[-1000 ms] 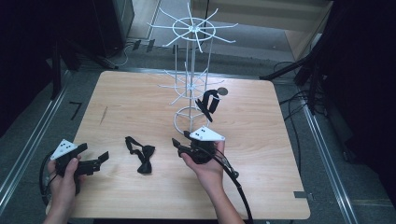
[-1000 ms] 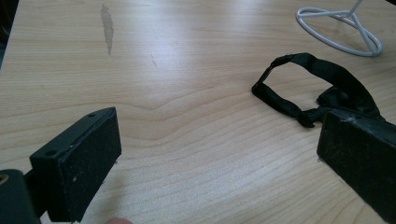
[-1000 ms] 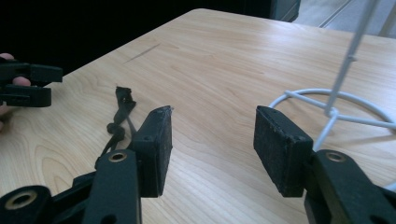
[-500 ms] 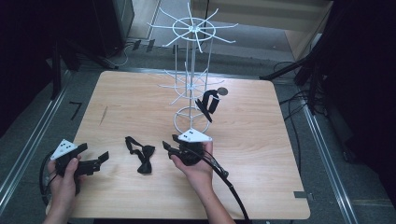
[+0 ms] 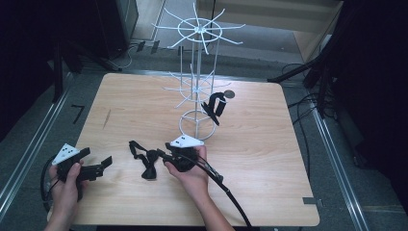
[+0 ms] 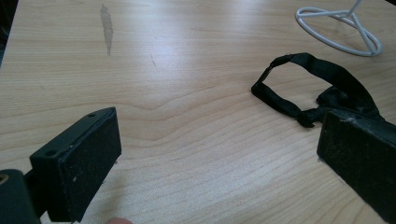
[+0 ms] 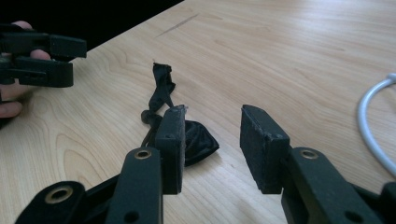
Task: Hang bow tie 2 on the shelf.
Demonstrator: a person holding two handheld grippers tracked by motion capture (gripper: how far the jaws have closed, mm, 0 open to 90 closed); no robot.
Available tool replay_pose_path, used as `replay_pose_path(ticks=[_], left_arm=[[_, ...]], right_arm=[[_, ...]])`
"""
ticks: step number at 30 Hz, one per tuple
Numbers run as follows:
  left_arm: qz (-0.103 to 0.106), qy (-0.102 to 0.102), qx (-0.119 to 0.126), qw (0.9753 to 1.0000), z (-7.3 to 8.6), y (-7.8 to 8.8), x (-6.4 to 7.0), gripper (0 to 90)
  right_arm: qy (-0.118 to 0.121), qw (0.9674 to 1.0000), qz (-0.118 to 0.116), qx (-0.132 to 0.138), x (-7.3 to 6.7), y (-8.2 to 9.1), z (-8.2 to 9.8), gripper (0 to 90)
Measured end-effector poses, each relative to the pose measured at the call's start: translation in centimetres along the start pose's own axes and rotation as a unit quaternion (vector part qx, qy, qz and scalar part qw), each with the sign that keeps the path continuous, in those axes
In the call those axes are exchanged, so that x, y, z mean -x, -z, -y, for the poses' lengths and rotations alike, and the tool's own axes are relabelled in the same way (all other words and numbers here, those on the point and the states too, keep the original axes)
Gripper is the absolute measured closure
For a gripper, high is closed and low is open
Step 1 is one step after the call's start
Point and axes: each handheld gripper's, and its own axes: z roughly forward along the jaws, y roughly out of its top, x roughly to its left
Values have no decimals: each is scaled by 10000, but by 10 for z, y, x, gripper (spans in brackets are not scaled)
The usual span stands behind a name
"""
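A black bow tie [image 5: 146, 161] lies flat on the wooden table [image 5: 269, 159] at the front, strap looped toward the left; it also shows as bow tie [image 6: 327, 88] and bow tie [image 7: 196, 137]. My right gripper [image 5: 163, 155] points left with its tips at the tie's right end. Its jaws have just been closing; they remain apart, right gripper [image 7: 212, 144], with bare wood between the pads and the tie's knot just behind the left pad. My left gripper [image 5: 96, 159] rests at the front left, left gripper [image 6: 219, 154], wide open and holding nothing.
A white wire display stand [image 5: 196, 86] rises from a ring base [image 5: 197, 126] at mid-table, with a second black bow tie [image 5: 214, 106] hanging on a lower arm. The right gripper's cable [image 5: 226, 190] trails toward the front edge. Dark floor surrounds the table.
My right gripper has moved left and down to the bow tie's right end, and its jaws stand narrower. The left gripper and the tie have not moved.
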Motion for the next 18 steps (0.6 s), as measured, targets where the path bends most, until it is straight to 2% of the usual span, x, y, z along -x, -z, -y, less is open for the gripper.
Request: replay_pose_path(ticks=[13,18], left_arm=[[6,7,-7,10000,0,0,0,2],[11,13,-7,10000,0,0,0,2]], right_arm=[[100,9996,-181,-214,-9,-22,1,674],[107,9992,-176,-350,-13,-32,2,695]])
